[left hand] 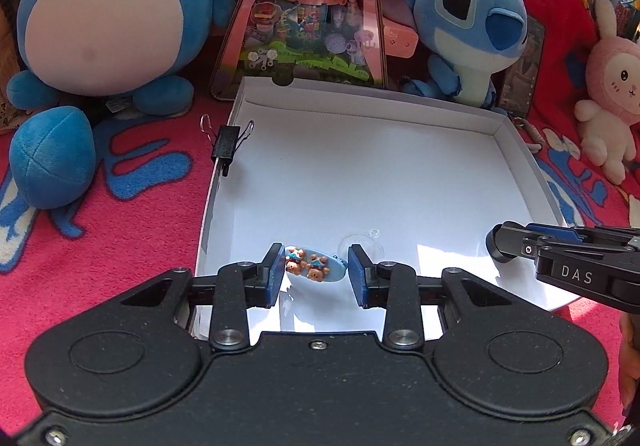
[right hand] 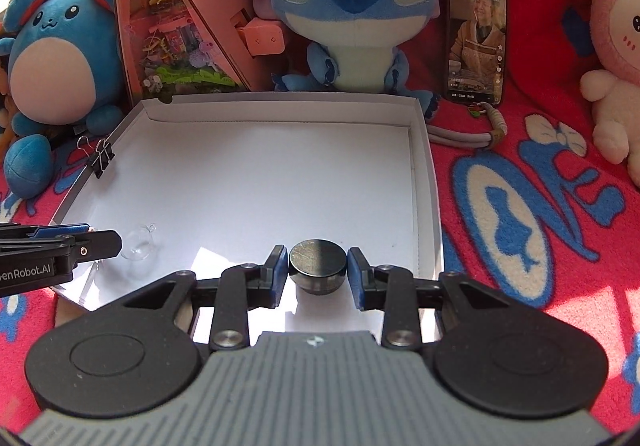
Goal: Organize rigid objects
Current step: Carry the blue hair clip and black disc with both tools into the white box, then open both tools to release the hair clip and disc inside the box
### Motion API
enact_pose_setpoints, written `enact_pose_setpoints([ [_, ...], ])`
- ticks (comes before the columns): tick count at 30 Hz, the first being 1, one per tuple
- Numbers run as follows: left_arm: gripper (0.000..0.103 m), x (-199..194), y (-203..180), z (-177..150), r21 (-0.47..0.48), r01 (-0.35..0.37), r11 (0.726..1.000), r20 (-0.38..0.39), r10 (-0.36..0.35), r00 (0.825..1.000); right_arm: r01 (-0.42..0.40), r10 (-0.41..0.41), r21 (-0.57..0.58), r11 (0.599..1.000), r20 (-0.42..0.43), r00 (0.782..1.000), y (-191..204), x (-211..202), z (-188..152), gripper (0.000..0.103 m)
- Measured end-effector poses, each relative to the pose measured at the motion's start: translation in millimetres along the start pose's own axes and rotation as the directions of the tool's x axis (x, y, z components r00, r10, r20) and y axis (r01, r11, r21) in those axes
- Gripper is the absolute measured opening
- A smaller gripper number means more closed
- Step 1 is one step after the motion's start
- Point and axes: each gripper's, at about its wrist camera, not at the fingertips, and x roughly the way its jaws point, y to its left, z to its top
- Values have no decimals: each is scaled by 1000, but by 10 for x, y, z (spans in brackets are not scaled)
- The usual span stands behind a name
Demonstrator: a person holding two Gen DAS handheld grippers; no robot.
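Observation:
My left gripper (left hand: 316, 266) is shut on a small blue oval clip (left hand: 314, 266) decorated with brown bears, low over the near left part of a shallow white box (left hand: 516, 150). My right gripper (right hand: 318, 266) is shut on a round dark metal disc (right hand: 318, 258), held just above the box's (right hand: 424, 174) near right floor. Each gripper shows from the side in the other view: the right gripper (left hand: 494, 246) at the right edge, the left gripper (right hand: 118, 242) at the left edge. A clear suction cup (left hand: 362, 242) (right hand: 140, 244) lies on the box floor between them.
A black binder clip (left hand: 226, 144) (right hand: 100, 158) is clamped on the box's left wall. Behind the box stand a round blue plush (left hand: 104, 10), a pink triangular toy box (left hand: 308, 18), a blue big-eared plush (right hand: 348, 6) and a phone (right hand: 476, 34). A pink rabbit plush (right hand: 616, 46) sits at right on the red blanket.

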Motion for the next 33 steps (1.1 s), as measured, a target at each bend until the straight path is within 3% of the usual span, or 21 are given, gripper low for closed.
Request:
enact_pose_setpoints([
  [33,32,88,0,-30,11,12,1000,0,-12,1000,21,-21,-39,999,18,1000,85,55,-5,41],
])
